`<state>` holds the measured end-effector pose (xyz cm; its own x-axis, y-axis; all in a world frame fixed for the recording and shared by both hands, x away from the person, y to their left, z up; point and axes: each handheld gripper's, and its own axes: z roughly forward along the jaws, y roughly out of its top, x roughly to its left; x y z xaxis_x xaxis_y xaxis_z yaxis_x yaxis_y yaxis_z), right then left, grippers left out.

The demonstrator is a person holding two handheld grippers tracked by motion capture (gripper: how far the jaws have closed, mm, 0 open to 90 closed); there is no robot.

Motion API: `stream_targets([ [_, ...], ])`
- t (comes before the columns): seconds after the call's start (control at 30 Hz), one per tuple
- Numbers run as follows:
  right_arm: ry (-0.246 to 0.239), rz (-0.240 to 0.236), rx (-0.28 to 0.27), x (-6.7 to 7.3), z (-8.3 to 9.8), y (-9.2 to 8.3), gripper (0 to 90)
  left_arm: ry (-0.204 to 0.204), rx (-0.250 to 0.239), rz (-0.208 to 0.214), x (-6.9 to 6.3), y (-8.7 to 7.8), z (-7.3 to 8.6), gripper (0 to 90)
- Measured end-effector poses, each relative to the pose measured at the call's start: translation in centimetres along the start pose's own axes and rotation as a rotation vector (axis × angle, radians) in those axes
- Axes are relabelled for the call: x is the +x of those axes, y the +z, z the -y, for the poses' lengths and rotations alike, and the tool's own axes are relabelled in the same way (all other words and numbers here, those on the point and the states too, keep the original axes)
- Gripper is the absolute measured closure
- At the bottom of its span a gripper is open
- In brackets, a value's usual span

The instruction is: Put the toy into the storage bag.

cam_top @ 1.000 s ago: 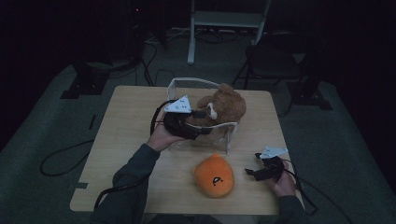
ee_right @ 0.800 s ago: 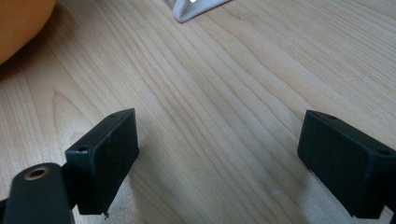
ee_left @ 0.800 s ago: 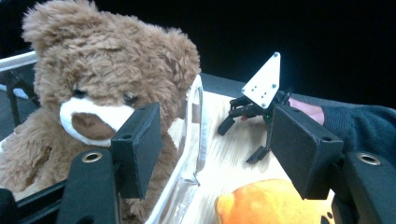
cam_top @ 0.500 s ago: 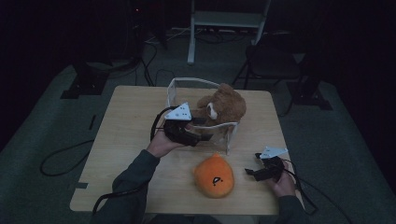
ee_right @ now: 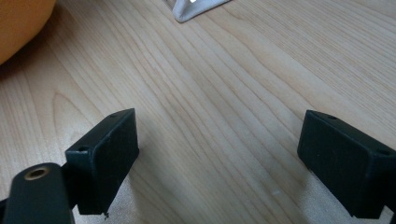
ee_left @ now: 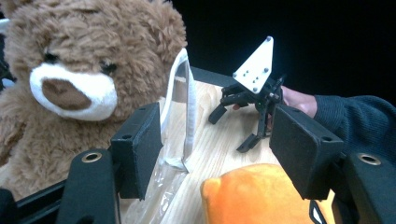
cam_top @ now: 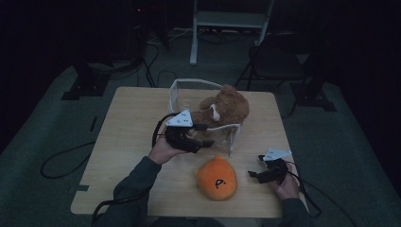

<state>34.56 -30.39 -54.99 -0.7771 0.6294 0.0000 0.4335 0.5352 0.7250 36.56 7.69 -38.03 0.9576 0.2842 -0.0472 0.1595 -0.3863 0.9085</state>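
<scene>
Dark floor and black stands ring a pale wooden table [cam_top: 127,142], lit in the middle of the high view. On its far half stands a clear plastic storage bag with white trim [cam_top: 189,90], mouth open and tipped toward the person. A brown plush teddy bear with a white muzzle [cam_top: 224,109] sits inside it, roughly upright; in the left gripper view its face [ee_left: 70,88] looks straight back along the jaws.

Just beside the bag's near edge is the left gripper [cam_top: 205,137], pointing across the table toward the bear. Its jaws stand wide apart; the white-trimmed front corner of the bag [ee_left: 184,116] rises between them without either pad pressing on it, so nothing is grasped.

Nearer the person, a round orange plush toy with a small black mark [cam_top: 216,178] lies flat on the wood, between the two hands.

At the table's near right corner rests the right gripper [cam_top: 253,174], aimed toward the orange toy. Its jaws are spread and released over bare wood in the right gripper view.
</scene>
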Motion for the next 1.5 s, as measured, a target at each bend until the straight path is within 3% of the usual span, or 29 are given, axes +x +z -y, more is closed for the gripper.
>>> stream_targets([
  [0.63,0.001,0.0,0.0,0.0,0.0,0.0,11.7,-0.035,0.001,0.014,-0.4,0.5,1.9,34.6],
  [1.5,0.003,0.0,0.0,0.0,0.0,0.0,11.6,-0.082,0.083,0.031,-1.1,2.5,5.5,34.7],
])
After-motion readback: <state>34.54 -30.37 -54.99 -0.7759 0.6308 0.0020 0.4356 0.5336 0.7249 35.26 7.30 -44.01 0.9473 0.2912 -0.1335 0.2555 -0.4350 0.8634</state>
